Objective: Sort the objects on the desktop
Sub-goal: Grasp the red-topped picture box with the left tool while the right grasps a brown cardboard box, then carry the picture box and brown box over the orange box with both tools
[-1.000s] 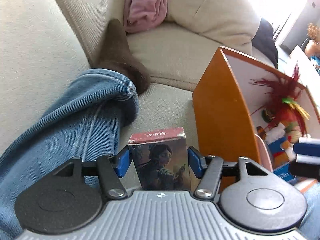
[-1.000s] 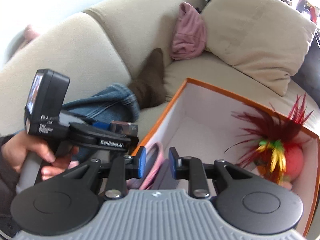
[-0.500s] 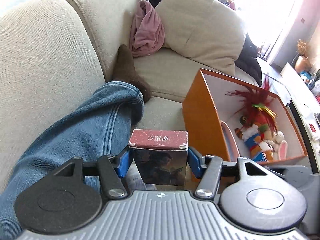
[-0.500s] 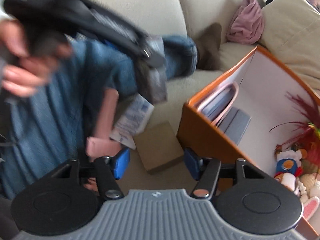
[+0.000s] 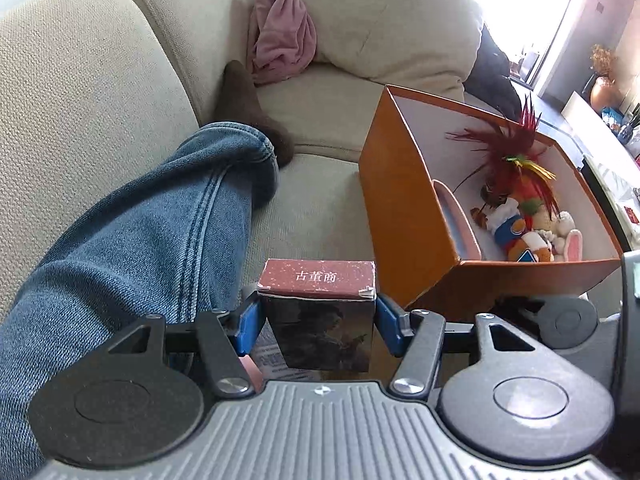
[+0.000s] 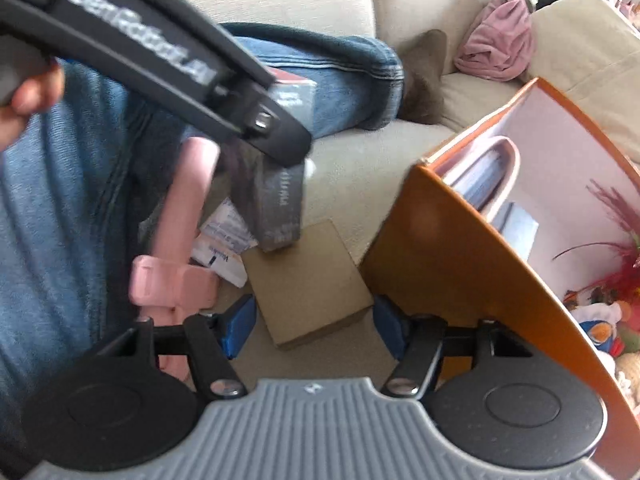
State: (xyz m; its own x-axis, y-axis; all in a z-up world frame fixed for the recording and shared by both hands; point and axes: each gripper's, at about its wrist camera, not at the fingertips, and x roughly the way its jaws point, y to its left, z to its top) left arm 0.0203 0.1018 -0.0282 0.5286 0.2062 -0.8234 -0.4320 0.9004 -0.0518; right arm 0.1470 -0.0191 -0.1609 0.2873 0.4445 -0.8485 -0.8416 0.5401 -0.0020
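Left gripper clamps the dark red-topped card box. Right gripper, jaws wide and empty, straddles the flat brown cardboard box.

Red-topped card box with dark portrait art stood upright at lower centre of my left wrist view, clamped between blue pads. Plain brown cardboard box lay flat on the cushion, lower centre of my right view. Orange storage box, open-topped, sat right of both, white inside.
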